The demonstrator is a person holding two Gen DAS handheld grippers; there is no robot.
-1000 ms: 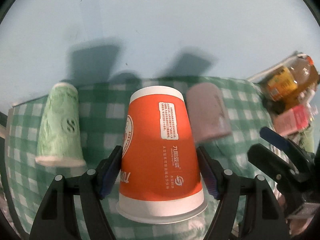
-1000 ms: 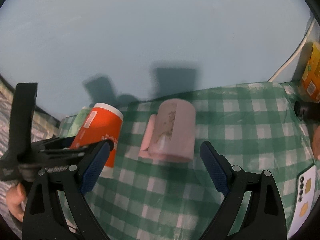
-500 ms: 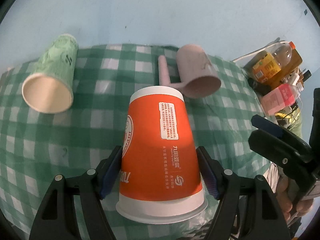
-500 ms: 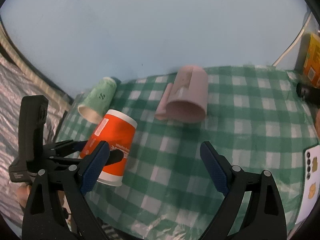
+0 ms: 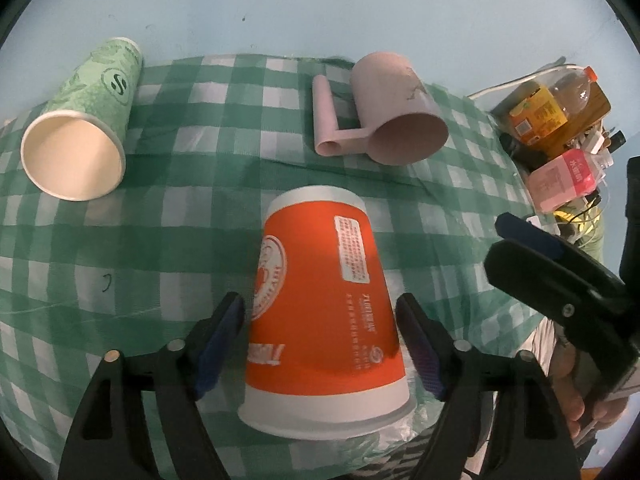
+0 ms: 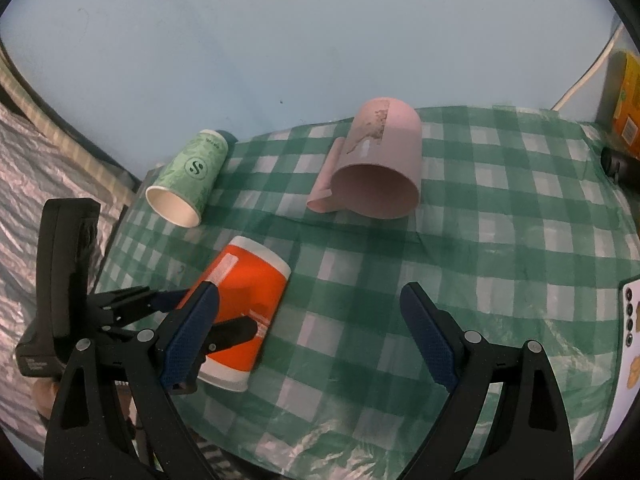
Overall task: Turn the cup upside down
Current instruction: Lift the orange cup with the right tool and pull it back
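Note:
An orange paper cup [image 5: 320,304] lies on its side on the green checked cloth, base away from me, mouth toward me. My left gripper [image 5: 320,340] is open around it, with small gaps between its blue pads and the cup wall. The cup [image 6: 244,312] and the left gripper [image 6: 188,316] also show in the right wrist view. My right gripper [image 6: 308,340] is open and empty above the cloth, right of the orange cup.
A green paper cup [image 5: 84,132] lies on its side at the far left. A pink mug [image 5: 396,108] lies on its side at the back. Bottles and boxes [image 5: 552,116] crowd the right edge. A phone [image 6: 630,336] lies at the right. The cloth's front edge is close.
The orange cup has gone down onto the cloth and my left gripper has opened off it. Both cameras have tilted down toward the table.

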